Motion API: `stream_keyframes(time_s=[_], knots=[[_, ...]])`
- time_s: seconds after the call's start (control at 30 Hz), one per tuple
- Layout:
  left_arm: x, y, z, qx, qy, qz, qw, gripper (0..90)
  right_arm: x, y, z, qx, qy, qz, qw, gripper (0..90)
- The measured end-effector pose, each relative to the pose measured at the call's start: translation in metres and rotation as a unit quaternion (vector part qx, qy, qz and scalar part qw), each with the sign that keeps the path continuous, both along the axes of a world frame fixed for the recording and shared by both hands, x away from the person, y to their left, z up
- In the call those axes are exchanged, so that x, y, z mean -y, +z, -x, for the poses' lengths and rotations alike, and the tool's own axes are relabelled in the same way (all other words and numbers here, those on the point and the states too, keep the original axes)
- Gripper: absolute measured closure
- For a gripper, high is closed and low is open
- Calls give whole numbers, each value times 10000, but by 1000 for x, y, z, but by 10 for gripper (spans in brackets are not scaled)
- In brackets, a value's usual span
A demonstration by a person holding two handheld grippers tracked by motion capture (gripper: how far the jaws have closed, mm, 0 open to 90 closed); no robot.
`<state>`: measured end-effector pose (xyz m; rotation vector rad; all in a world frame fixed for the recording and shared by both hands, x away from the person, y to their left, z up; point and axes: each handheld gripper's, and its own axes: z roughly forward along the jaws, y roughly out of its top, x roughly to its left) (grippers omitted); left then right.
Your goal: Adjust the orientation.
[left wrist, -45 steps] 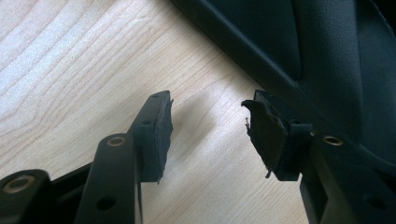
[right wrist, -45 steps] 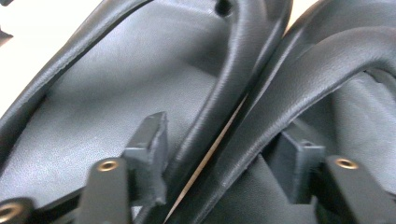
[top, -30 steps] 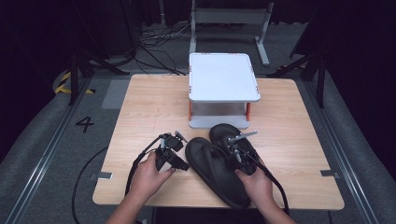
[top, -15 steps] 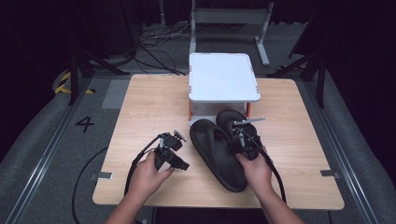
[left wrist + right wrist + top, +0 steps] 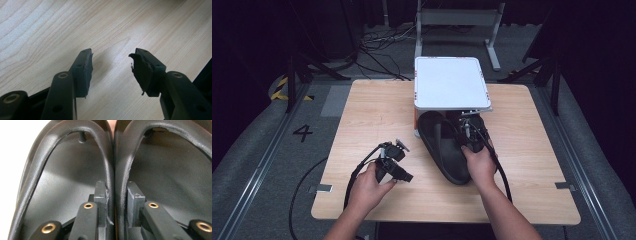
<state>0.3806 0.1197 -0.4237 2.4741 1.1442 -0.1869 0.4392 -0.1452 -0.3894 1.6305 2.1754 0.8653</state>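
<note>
A pair of black flip-flops (image 5: 446,150) lies side by side on the wooden table (image 5: 372,110), toes under the white top of a small stand (image 5: 451,82). My right gripper (image 5: 469,136) is shut on them. In the right gripper view its pads (image 5: 116,195) pinch the two inner straps (image 5: 111,170) together, one footbed (image 5: 62,185) on each side. My left gripper (image 5: 404,174) rests low over the bare table at the left, held by a hand. Its jaws (image 5: 111,65) stand open with nothing between them.
The white-topped stand has orange corner posts and sits at the table's far middle. A metal frame (image 5: 457,20) and cables (image 5: 377,45) lie on the floor beyond the table. A floor mark "4" (image 5: 303,132) is at the left.
My right hand has carried the flip-flops forward across the table, so their toes now sit under the stand's white top. The left hand and gripper have stayed put.
</note>
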Motion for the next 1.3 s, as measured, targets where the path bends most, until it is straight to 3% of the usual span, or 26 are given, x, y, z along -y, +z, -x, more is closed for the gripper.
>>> stream_keyframes(time_s=[0.23, 0.63, 1.13, 1.2, 1.3], knots=[[-3, 0, -1, -17, 24, 3, 10000, 503, -7, -3, -23, 38, -101, 168, 9998, 743], [-3, -3, -2, -73, 67, -7, 10000, 503, -19, -9, -47, 93, -179, 357, 9992, 743], [-3, -4, -3, -100, 65, -14, 9999, 503, -30, -12, -62, 329, -375, 627, 9968, 732], [-3, -4, -3, -96, 62, -16, 9999, 503, -31, -12, -63, 373, -351, 609, 9968, 650], [-3, -4, -4, -95, 48, -21, 9999, 503, -30, -10, -63, 383, -369, 670, 9963, 453]])
